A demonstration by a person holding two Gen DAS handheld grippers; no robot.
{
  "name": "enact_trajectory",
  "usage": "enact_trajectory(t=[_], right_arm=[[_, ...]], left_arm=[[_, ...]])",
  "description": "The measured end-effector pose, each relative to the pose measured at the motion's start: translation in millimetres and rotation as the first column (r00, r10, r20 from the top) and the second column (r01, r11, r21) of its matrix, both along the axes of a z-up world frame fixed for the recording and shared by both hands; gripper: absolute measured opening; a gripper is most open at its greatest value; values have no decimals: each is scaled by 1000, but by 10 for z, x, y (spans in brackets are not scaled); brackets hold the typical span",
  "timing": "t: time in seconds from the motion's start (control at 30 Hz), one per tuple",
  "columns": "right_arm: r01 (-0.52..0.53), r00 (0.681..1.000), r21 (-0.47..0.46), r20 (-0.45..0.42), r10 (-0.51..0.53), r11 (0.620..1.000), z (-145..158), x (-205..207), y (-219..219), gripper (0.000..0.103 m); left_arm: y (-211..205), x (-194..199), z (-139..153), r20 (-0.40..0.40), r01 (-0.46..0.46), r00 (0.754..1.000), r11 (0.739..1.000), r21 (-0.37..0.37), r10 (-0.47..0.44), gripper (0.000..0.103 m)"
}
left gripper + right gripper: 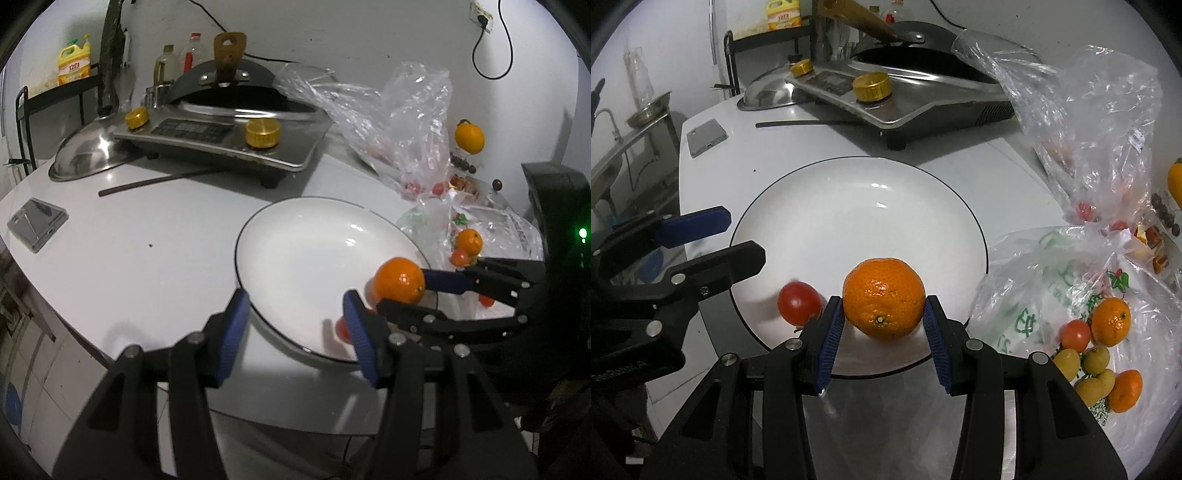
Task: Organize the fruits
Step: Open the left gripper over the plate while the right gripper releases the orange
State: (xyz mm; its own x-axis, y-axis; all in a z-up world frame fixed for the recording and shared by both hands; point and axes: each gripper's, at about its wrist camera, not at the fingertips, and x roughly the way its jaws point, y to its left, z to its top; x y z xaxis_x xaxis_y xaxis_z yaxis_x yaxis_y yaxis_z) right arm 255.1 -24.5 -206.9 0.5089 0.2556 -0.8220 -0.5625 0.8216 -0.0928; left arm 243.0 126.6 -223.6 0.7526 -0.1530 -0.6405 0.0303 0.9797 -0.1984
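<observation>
Mandarin (883, 298) lower centre, pinched across middle by right claw (883, 325) over plate (849, 206); firm, light, bruisable. Left claw (295, 332) part open, empty; tomato (798, 302) beside.

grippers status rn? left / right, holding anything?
Left gripper: open, nothing between its pads, hovering at the near edge of the plate.
Right gripper: shut on the orange, held over the plate beside a tomato.

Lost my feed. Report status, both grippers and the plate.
Left gripper open, empty. Right gripper shut on mandarin above white plate. Cherry tomato already on plate. Nothing in the way.
</observation>
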Motion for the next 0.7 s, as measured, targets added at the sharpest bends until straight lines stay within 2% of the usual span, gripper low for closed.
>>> enact_trajectory(t=[0.33,0.47,0.7], right_arm=[[3,1000,3,17,-3,1000,20,-51,-20,48],[15,999,29,37,-16,999,102,-79,-97,54],[27,997,67,67,-32,997,252,-186,-274,54]], left_arm=[[-39,-99,34,0,-14,1000,1000,10,14,54],[-91,-158,76,4,-20,1000,1000,21,20,54],[-261,-220,159,13,-2,1000,999,43,1,54]])
